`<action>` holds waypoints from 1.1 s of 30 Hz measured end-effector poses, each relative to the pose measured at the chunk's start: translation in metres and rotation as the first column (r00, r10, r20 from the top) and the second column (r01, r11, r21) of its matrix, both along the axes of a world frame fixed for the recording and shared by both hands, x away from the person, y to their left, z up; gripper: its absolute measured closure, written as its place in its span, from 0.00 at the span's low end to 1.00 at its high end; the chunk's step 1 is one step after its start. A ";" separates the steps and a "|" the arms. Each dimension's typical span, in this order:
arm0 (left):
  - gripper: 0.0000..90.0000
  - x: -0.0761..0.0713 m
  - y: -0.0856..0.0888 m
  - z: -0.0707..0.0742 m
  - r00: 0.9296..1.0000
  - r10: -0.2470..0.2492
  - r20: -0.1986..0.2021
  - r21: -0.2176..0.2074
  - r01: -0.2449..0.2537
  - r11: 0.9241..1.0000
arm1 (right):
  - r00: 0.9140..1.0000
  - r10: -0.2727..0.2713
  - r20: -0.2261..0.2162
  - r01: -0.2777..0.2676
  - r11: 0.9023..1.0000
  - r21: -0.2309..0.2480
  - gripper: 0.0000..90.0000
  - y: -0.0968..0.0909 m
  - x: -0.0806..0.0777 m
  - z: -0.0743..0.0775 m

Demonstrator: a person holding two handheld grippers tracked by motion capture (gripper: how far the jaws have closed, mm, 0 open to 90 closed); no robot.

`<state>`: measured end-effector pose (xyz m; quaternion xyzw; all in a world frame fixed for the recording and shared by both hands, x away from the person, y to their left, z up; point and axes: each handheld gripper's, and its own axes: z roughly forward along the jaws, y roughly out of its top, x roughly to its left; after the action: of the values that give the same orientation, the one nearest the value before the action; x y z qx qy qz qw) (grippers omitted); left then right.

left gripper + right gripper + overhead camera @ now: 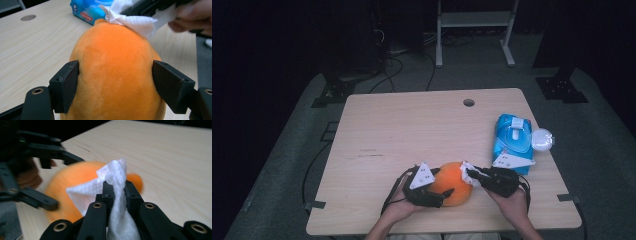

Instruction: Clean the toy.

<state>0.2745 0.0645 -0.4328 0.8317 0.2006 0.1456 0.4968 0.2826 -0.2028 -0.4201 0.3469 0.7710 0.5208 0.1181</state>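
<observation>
An orange plush toy [457, 185] lies near the table's front edge. My left gripper [441, 182] holds it from the left, and in the left gripper view both pads touch its sides and dent the toy [112, 50] a little between the jaws [115, 82]. From the right, my right gripper [472, 175] is shut on a crumpled white wipe [468, 169]. The wipe [135, 21] rests on the far top of the toy. In the right gripper view the wipe [116, 173] stands up between the closed tips [117, 185], with the toy [75, 180] just behind.
A blue pack of wet wipes [512, 140] lies at the table's right side, with a round white lid [542, 140] beside it at the edge. A cable hole [469, 102] sits at the back of the wooden table [402, 130]. A white frame [474, 20] stands on the floor behind.
</observation>
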 end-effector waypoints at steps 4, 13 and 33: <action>0.24 -0.001 0.002 0.003 1.000 -0.013 0.005 0.006 0.013 1.000 | 0.996 0.062 0.057 -0.061 0.998 -0.025 0.90 0.015 -0.008 0.008; 0.22 0.012 0.009 -0.004 0.994 0.021 -0.106 -0.038 -0.025 0.999 | 0.998 0.060 0.035 -0.060 0.998 -0.003 0.90 0.007 -0.006 0.004; 0.34 0.005 0.005 0.004 0.999 0.024 -0.022 -0.048 -0.025 0.999 | 0.988 0.126 0.090 -0.126 0.992 -0.008 0.90 0.025 -0.017 0.016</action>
<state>0.2798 0.0698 -0.4291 0.8186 0.2196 0.1379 0.5125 0.2654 -0.1779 -0.4045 0.2733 0.7860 0.5414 0.1203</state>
